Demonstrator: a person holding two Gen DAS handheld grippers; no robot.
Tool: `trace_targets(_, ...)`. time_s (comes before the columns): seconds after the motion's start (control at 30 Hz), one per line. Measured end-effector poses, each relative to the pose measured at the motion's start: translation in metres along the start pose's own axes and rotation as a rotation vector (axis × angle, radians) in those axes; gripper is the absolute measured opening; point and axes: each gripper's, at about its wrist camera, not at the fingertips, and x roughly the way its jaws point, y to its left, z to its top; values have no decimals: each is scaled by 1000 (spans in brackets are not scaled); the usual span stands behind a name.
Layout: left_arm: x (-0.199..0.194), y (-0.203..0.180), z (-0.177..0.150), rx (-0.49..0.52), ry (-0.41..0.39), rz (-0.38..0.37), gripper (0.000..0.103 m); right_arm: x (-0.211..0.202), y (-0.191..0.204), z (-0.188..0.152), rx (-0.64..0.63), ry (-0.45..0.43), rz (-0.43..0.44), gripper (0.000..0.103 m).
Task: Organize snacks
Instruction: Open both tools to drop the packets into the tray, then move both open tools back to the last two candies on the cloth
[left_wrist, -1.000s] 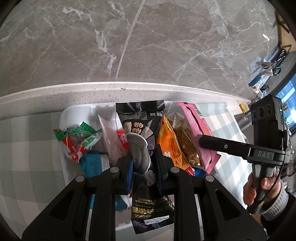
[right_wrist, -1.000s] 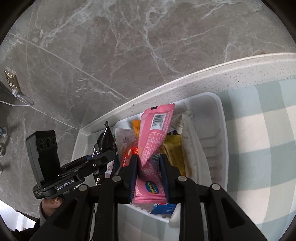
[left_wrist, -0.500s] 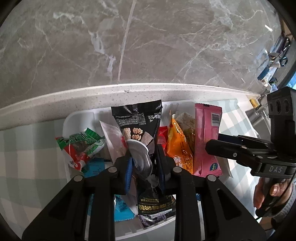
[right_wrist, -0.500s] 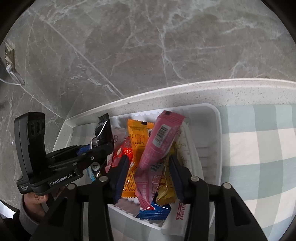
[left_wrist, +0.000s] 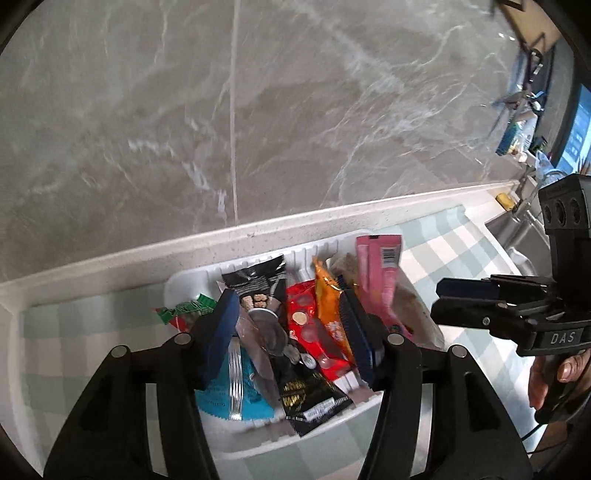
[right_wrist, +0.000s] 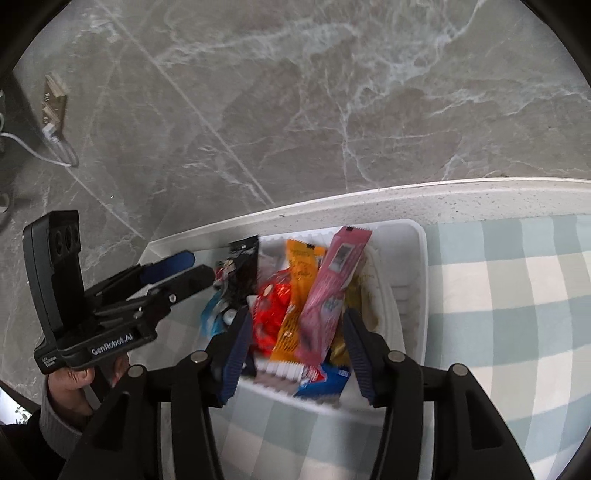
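Both grippers, left (left_wrist: 288, 325) & right (right_wrist: 295, 343), hung spread, gripping nothing, above light, crinkly, prob slippery snack packs (right_wrist: 325, 291) in tray (right_wrist: 415, 280) — best pinched mid-body.

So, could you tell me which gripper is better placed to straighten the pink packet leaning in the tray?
The right gripper, I'd judge. Its open jaws straddle the pink packet in the white tray. The left gripper, also open, frames the black packet instead.

Open right tongs (right_wrist: 297, 341) above pink packet (right_wrist: 330, 295) in white tray (right_wrist: 417, 288).
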Motion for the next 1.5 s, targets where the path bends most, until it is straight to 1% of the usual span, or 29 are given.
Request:
trace_targets(0.07,-13,-8,-3,17,-15,8,54,-8,4,-7,-7,-3,4,57)
trace_targets(0.2,-37,-25,-11,45,-33,13,54,-29,15,-26,-28,-7,9,58)
trace_targets(0.4,-77,-46,-39,83,-33,13,55,-61,35,-64,-76,-13,1,61)
trace_targets(0.63,-106,-75,-90,107,5,-7,55,-90,52,-116,-127,7,-12,62)
trace_targets(0.77,-117,-89,-122,108,37,-20,55,-100,58,-147,-131,28,-11,65)
trace_targets(0.9,-127,-101,-158,100,77,-24,55,-105,61,-180,-126,62,-10,66)
trace_targets(1.0,-132,-108,-186,95,111,-13,55,-105,60,-200,-127,85,-30,66)
trace_targets(1.17,-137,-108,-222,69,165,-4,55,-100,54,-234,-109,135,-39,66)
trace_targets(1.37,-143,-105,-271,-5,231,-2,55,-94,49,-264,-96,182,-57,67)
trace_targets(1.4,-144,-104,-275,-15,239,-3,55,-93,49,-269,-95,190,-63,67)
trace_targets(1.5,-146,-100,-296,-75,271,-19,55,-92,48,-280,-85,207,-66,67)
